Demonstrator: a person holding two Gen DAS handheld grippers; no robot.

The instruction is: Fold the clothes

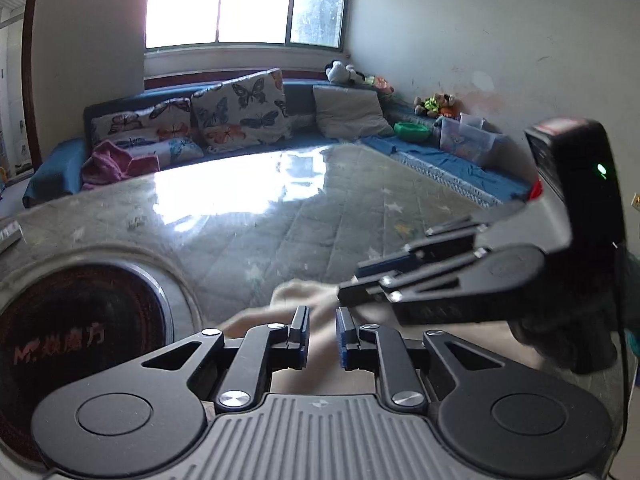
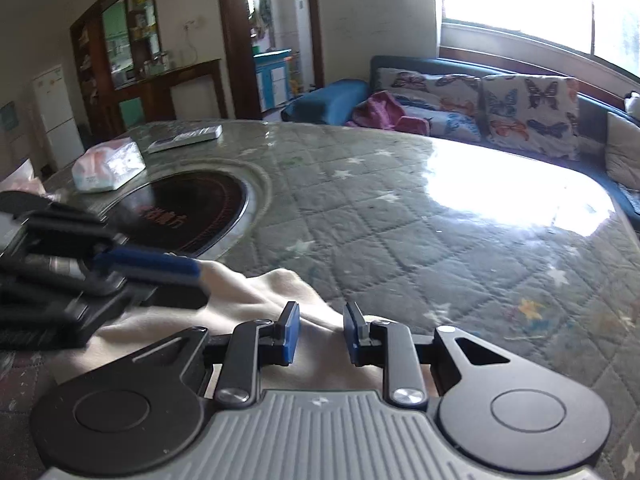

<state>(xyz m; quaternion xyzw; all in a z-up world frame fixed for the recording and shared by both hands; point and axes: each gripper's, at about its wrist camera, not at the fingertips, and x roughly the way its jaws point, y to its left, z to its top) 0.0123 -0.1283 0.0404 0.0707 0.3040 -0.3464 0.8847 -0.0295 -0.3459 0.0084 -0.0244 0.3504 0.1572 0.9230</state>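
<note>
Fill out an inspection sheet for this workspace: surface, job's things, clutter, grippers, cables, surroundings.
Surface: table with a glossy quilted star-pattern cover; round dark cooktop set into it.
Job's things: cream garment, rumpled at the near edge.
Clutter: tissue pack and remote at the far side beyond the cooktop.
Grippers: left gripper jaws open over the garment; right gripper jaws open over the garment; neither grips cloth.
Cables: thin black cable running down behind the right gripper.
Surroundings: blue sofa with butterfly cushions, window, wooden cabinet.
</note>
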